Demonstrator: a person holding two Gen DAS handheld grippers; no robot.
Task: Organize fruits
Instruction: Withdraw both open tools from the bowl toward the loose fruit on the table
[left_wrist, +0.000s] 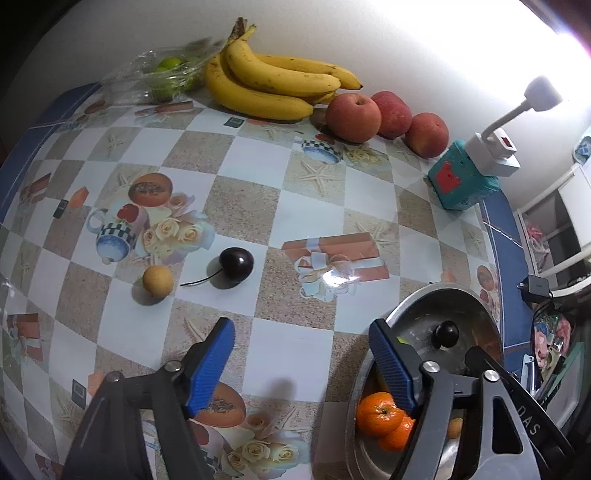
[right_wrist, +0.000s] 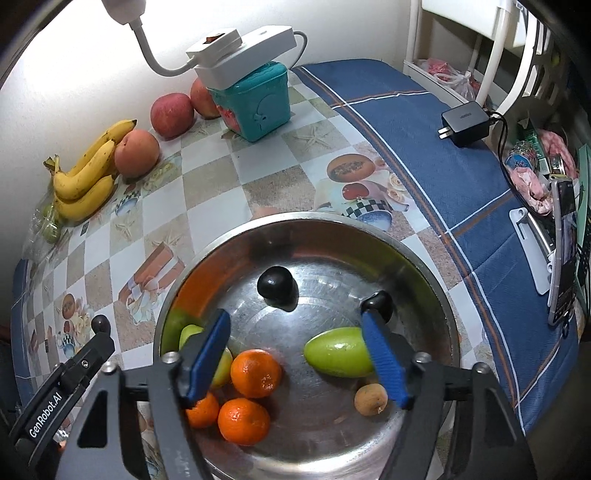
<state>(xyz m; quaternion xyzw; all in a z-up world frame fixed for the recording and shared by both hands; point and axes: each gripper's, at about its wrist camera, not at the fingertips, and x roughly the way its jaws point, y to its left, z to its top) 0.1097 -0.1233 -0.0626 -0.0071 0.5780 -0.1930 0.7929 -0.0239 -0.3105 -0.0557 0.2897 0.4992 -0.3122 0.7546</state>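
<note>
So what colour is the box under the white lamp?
Teal, with a red patch on one side. The box shows best in the left wrist view.

Bagged green fruit (left_wrist: 168, 74) — blurred, indistinct

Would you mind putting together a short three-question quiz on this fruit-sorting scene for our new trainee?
1. True or false: the right gripper is shut on an orange.
2. Which loose fruit lies on the tablecloth next to the dark plum? A) a small tan round fruit B) a lemon C) a strawberry
3. How many oranges can be seen in the metal bowl in the right wrist view?

Key
1. False: its jaws stand open over the bowl and grip nothing.
2. A, the small tan fruit.
3. Three oranges, clustered at the near left side.
</note>
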